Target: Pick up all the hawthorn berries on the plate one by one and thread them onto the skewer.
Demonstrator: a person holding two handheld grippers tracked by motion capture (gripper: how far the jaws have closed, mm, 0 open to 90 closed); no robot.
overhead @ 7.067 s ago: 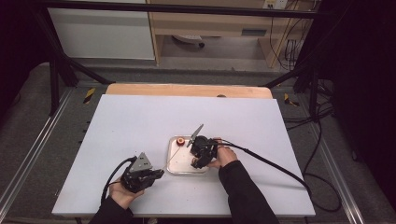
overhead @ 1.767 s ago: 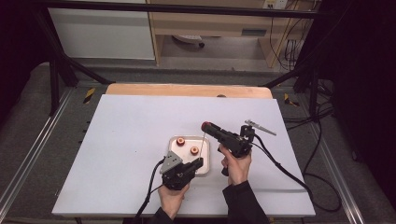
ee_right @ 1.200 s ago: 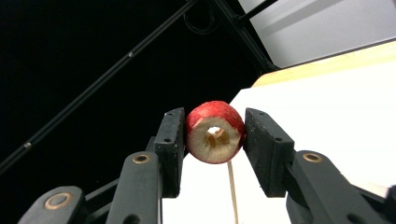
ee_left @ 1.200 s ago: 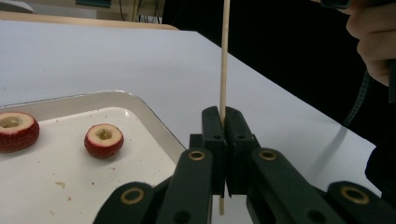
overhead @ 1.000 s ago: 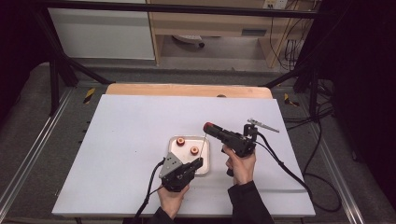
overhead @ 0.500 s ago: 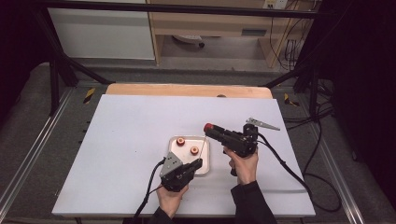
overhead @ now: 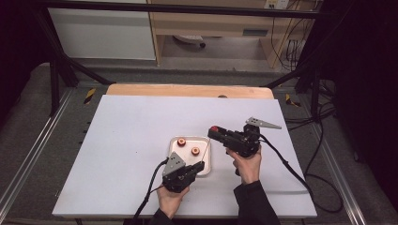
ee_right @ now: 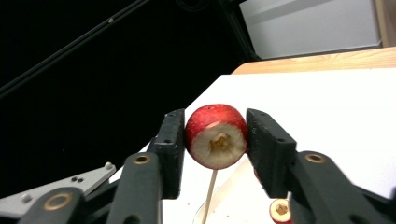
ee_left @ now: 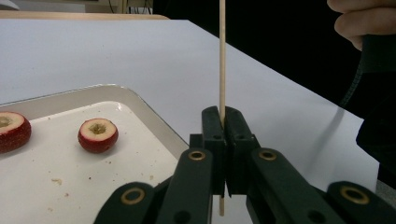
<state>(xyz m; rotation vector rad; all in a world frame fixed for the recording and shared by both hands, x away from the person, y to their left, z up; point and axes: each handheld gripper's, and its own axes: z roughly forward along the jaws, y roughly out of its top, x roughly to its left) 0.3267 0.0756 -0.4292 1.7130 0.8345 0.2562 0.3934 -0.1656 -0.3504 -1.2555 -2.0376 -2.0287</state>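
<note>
Skewering just starting; my left tool point(ee_left: 223, 140) clamps the skewer point(ee_left: 222, 56) upright by the tray point(ee_left: 140, 100); right tool point(ee_right: 215, 140) grips one fruit piece point(ee_right: 216, 136) above its tip; two pieces point(overhead: 188, 146) left on tray.

White rectangular table point(overhead: 117, 140), light wooden strip point(overhead: 187, 90) along far edge. Small white rounded-corner tray point(overhead: 206, 165) lies directly on it, near-centre, slightly right.
</note>
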